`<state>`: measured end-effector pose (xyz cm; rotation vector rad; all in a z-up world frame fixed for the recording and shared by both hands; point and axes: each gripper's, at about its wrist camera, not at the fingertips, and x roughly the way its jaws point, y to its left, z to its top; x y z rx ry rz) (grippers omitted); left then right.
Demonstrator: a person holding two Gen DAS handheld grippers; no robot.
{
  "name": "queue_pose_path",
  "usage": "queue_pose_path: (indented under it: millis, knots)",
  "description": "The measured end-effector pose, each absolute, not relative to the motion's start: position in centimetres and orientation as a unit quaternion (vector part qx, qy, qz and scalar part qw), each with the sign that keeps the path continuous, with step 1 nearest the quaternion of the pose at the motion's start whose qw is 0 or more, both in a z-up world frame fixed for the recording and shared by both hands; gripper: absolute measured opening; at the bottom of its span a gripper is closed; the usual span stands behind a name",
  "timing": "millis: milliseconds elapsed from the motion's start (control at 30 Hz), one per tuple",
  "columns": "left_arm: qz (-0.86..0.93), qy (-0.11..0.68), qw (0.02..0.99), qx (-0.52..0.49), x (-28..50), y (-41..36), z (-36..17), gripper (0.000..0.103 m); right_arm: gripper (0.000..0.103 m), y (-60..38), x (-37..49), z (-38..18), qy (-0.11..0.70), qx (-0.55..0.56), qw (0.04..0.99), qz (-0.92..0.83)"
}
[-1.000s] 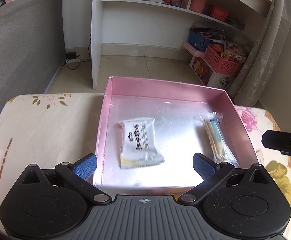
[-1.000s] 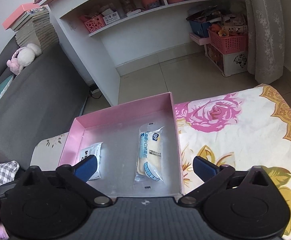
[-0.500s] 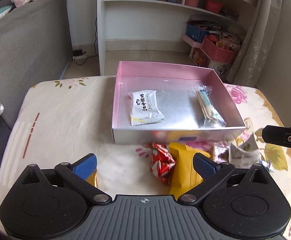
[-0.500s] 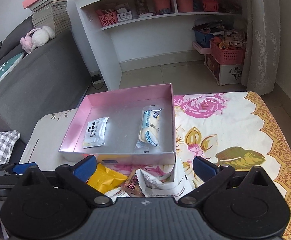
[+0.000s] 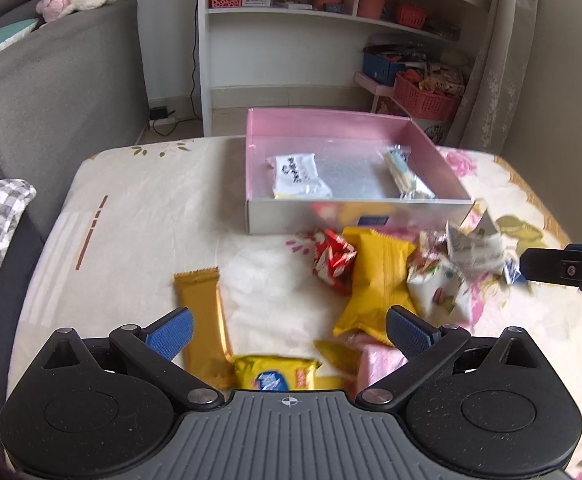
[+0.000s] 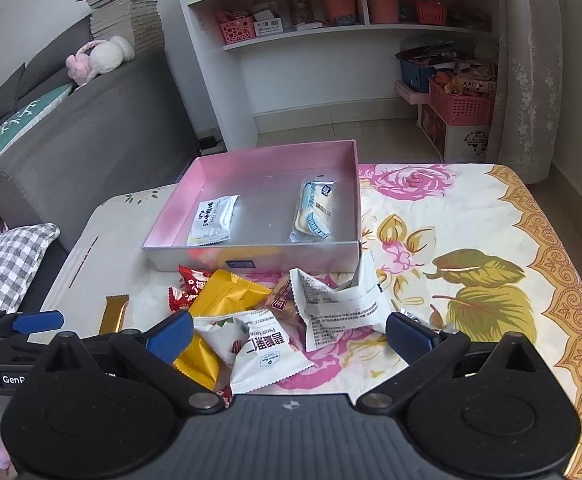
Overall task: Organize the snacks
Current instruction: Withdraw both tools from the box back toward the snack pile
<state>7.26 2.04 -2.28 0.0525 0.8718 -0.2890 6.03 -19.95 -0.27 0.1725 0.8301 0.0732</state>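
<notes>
**Two snacks in the box, the rest lying loose in front of it**

A pink box [image 6: 358, 196] is sitting on the flowered cloth [image 6: 483, 240], and two snacks are lying flat inside it. A white packet with dark lettering [image 6: 212, 220] is resting toward the left, its long axis running from the near wall to the far wall. A clear packet with blue print [image 6: 314, 211] is lying toward the right, also pointing lengthwise toward the far wall and sitting close to the right wall.

In front of the box's near wall a loose pile is waiting on the cloth. One red wrapper [image 5: 333, 258] is lying beside one puffy yellow packet [image 5: 381, 280], whose long axis is running away from the cameras. One crumpled white packet with small print [image 6: 337, 306] is leaning against the box's near right corner, and one white packet with a nut picture [image 6: 259, 346] is lying nearer. One long gold bar [image 5: 201, 312] is lying apart on the left, pointing toward the box. A small yellow packet with a blue mark [image 5: 275, 374] and something pink are showing near the left wrist camera; the exact count in the pile is hard to tell.

The left gripper [image 5: 289, 326] is hovering above the near snacks with its jaws spread wide, gripping nothing. The right gripper [image 6: 289, 330] is hanging over the pile, equally wide apart and empty.
</notes>
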Motion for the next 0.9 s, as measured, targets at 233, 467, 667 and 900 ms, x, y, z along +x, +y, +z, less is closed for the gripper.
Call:
queue_pose_path:
  millis: [233,467,667,900]
  knots:
    - [-0.143,0.418,0.897,0.026,5.4,4.7,-5.0,0.103,0.097,-19.0,3.6,-1.8,0.408,0.05,0.909,0.066]
    - [-0.151,0.431,0.889,0.028,3.9,6.1,-8.4,0.103,0.097,-18.0,1.2,-4.1,0.416,0.06,0.902,0.099]
    - [-0.176,0.401,0.898,0.037,2.9,5.9,-8.9,0.103,0.097,-16.2,-0.8,-6.3,0.417,0.025,0.9,0.122]
    - [-0.205,0.383,0.899,0.049,2.6,4.6,-8.8,0.103,0.097,-14.8,-1.9,-7.8,0.426,0.002,0.894,0.14]
